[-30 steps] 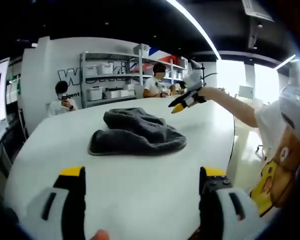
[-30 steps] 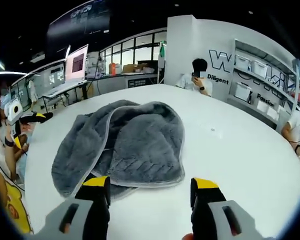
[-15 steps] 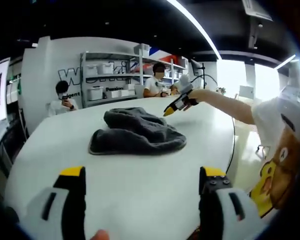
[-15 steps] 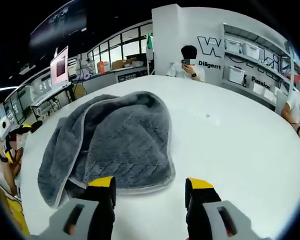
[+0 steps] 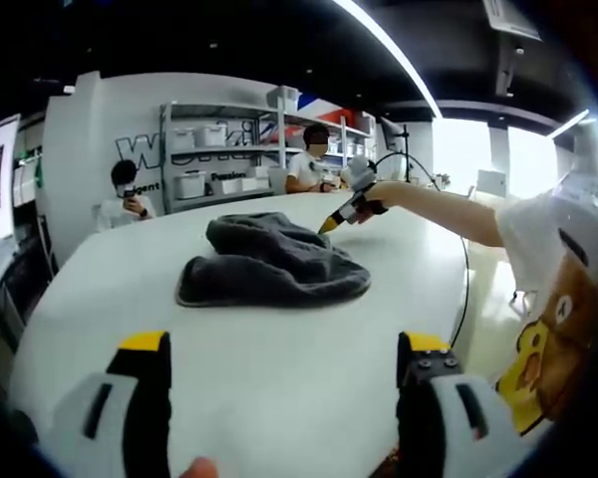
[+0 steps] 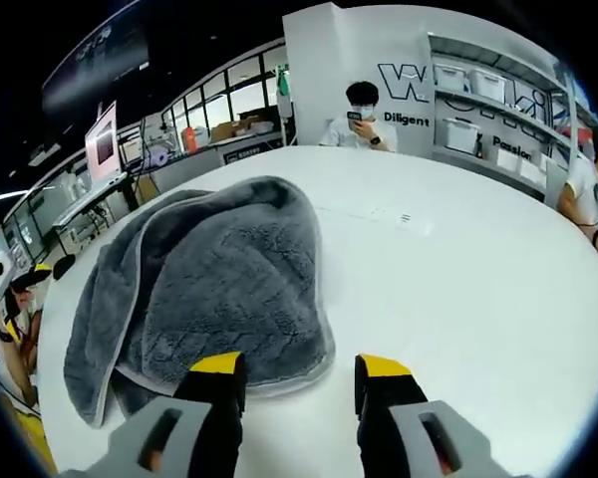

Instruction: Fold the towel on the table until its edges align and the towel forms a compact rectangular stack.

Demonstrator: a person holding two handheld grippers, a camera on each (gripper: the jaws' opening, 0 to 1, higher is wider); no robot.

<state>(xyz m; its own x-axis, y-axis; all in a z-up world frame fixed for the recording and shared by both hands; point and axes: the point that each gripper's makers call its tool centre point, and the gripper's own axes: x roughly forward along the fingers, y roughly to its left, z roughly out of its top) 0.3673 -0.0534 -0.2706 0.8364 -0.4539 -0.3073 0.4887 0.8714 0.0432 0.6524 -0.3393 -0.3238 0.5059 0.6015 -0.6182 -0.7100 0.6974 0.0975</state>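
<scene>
Grey towel (image 6: 204,289) lies crumpled mid-table (image 6: 478,289), also seen bunched in the left gripper view (image 5: 269,264). Right gripper (image 6: 297,370) hovers at its near hem, jaws parted, holding nothing; outstretched arm (image 5: 448,209) angles it down. Left gripper (image 5: 284,349) is wide open, empty, near the table edge, well apart from towel.

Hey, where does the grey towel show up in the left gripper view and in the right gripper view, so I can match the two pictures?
Left gripper view: the grey towel lies crumpled mid-picture on the white table, beyond the open jaws.
Right gripper view: the towel spreads over the left-centre, its near edge just ahead of the yellow jaw tips.
Shared landmark: the seated person holding a phone by the lettered wall.
</scene>
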